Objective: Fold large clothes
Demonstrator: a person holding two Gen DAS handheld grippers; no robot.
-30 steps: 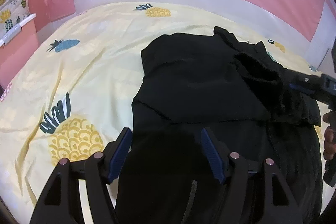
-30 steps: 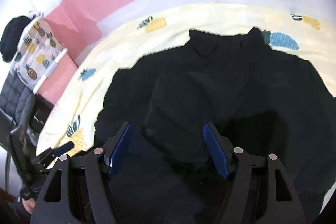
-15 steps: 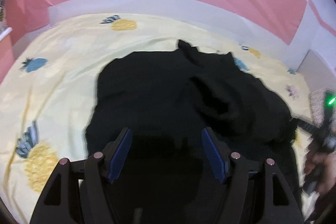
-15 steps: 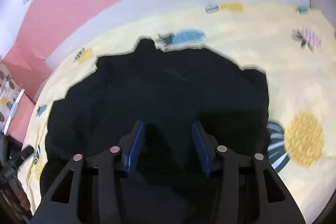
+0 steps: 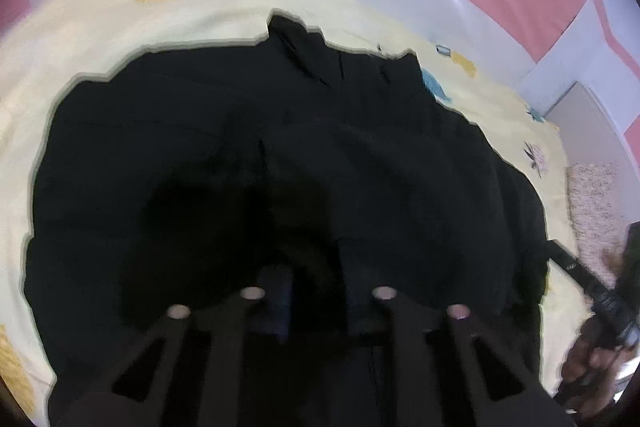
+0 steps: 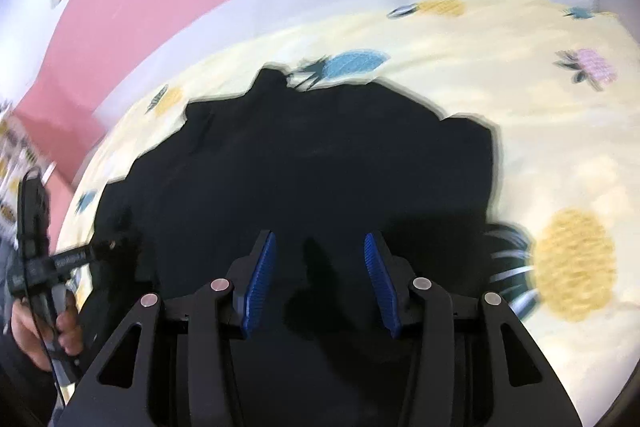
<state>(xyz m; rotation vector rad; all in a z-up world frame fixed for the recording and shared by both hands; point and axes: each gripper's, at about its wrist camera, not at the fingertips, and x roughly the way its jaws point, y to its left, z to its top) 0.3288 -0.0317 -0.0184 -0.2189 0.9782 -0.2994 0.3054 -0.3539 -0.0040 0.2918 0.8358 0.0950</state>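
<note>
Black garment (image 5: 280,155) was seen in the left wrist view spread wide over the pineapple-print bed sheet (image 5: 80,39), a folded layer lying across its middle. The left gripper (image 5: 316,291) was pressed low into the dark cloth; its jaws were narrowed compared with a second before, but whether cloth was pinched between them could not be told. In the right wrist view, the right gripper (image 6: 320,281) was held above the garment's near part, jaws parted with nothing between them, though closer together than a second earlier. The view was blurred. A thin pinch might be lost on lifting, and the folded layer could be dragged askew.
</note>
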